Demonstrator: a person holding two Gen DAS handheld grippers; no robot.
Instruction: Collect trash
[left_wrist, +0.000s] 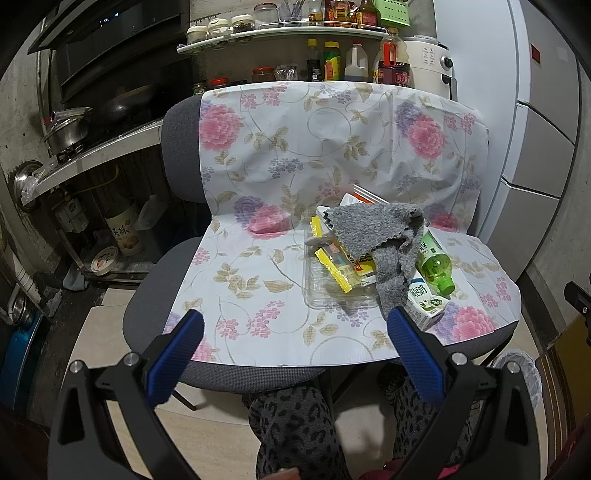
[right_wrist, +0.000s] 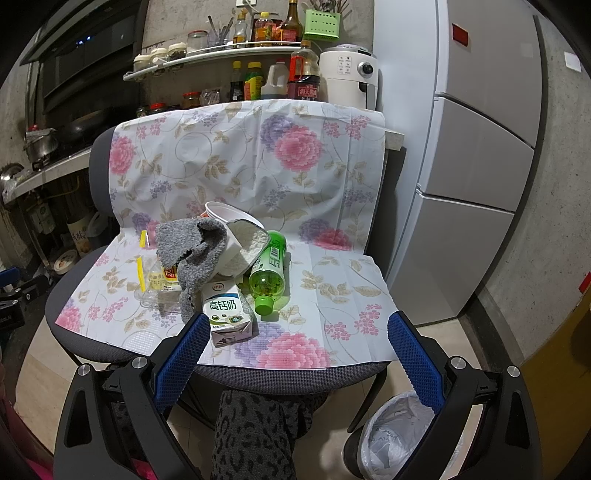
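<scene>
Both the left gripper and the right gripper are hovering wide open and holding nothing, near the chair's front edge. A lined trash bin is standing on the floor at near right. On the floral cloth, a milk carton is lying nearest, a green bottle just beside it, a grey rag draping over wrappers and a clear plastic tray, and a white cup lying farthest.

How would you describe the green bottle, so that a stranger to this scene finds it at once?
Look at the chair seat covered by the flowered sheet, where a pile of trash lies. At the pile's right edge, beside the milk carton and the grey cloth, the green bottle lies on its side. It is the only clear green item, with a bright green cap.
</scene>
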